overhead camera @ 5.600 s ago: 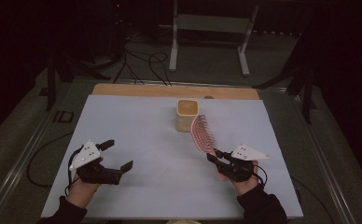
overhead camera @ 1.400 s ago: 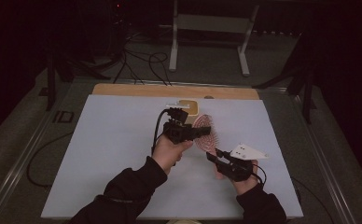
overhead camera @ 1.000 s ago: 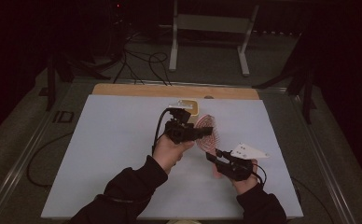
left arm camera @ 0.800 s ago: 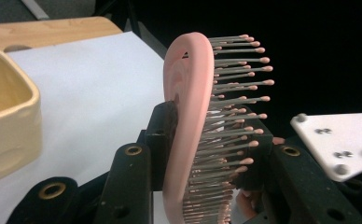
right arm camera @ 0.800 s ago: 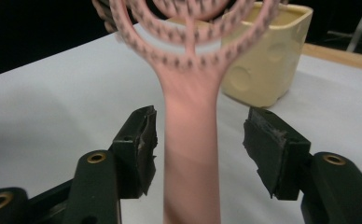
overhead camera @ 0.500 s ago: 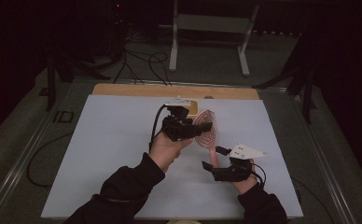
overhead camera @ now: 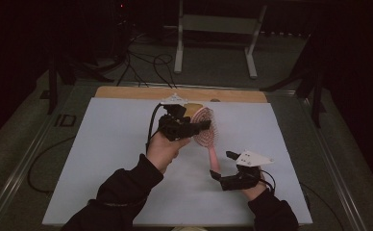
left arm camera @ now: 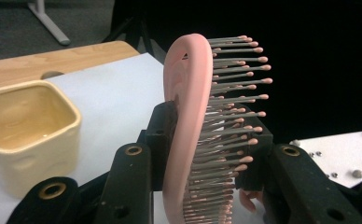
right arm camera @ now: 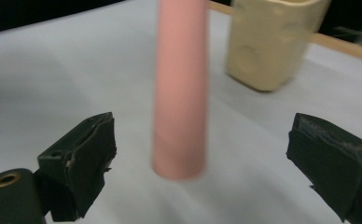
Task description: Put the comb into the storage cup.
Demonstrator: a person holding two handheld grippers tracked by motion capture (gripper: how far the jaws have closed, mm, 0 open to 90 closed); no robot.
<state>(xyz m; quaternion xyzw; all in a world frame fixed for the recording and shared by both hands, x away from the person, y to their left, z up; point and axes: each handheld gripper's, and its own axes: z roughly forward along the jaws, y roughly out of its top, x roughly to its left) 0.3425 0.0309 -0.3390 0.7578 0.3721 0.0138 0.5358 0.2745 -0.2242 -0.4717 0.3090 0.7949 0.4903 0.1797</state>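
1. Nearest the person, at the table's front right, the right gripper [overhead camera: 221,167] rests low over the pale grey table surface [overhead camera: 112,159]; its jaws have just been opening and stand wide apart, released, with the brush handle end between them and touching neither pad.
2. Mid-table, the pink plastic paddle hairbrush with pink-tipped grey bristles [overhead camera: 206,130] hangs tilted, handle pointing down toward the right gripper.
3. Left gripper [overhead camera: 190,126]: clenched on the brush head, one pad on the smooth back, the other apparently among the bristles.
4. Beyond it, a cream square ceramic cup [left arm camera: 27,133] stands upright near the wooden strip [overhead camera: 180,94] along the table's far edge.
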